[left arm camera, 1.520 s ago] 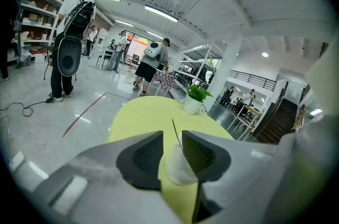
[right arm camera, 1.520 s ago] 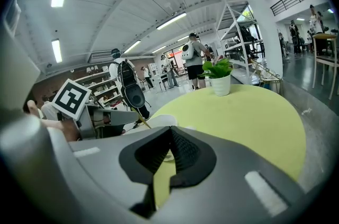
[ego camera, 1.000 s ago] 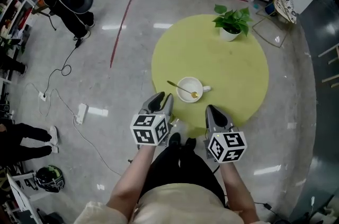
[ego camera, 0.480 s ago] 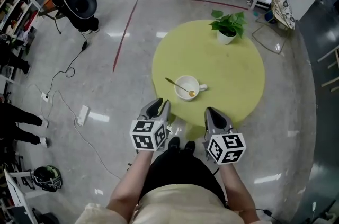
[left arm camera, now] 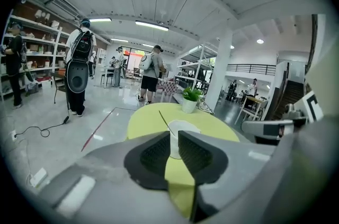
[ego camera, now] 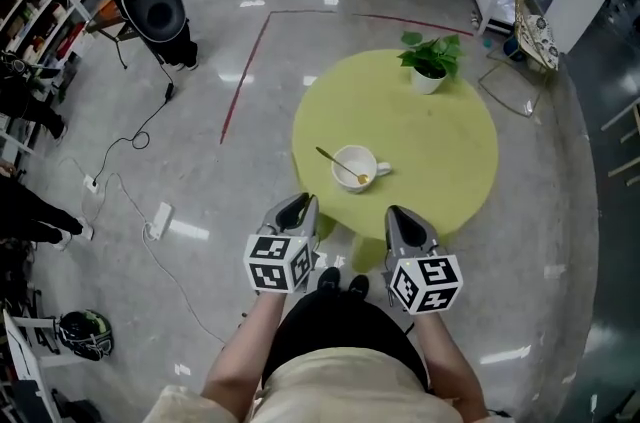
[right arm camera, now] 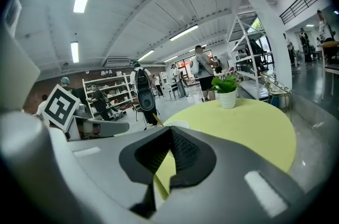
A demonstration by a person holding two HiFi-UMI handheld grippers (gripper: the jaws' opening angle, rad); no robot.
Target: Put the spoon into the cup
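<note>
**Cup**: white, handle pointing right, upright on the near-left part of the table; taken as the reference point for all entries.

**Spoon**: resting in the cup, bowl down inside at the near-right, thin handle leaning over the rim and projecting up and to the left.

**Table**: round, yellow-green, beneath the cup; its near edge lies just short of both claws.

**Potted plant**: green leaves in a white pot, on the table well beyond the cup and to the right, near the far edge.

**Left claw**: held off the table, nearer the person than the cup and slightly left. Jaws stand a narrow slit apart with nothing between them; the cup and spoon handle show through the slit in the left gripper view.

**Right claw**: held off the table, nearer than the cup and to the right, level with the left claw. Jaw tips meet, closed on nothing.

**Marker cubes**: one on each gripper, left cube and right cube, both nearer than the cup.

**Power strip**: on the floor well left of the cup, with a cable attached.

**Helmet**: on the floor, far left of the cup and nearer.

**Red floor line**: beyond the cup and to the left.
</note>
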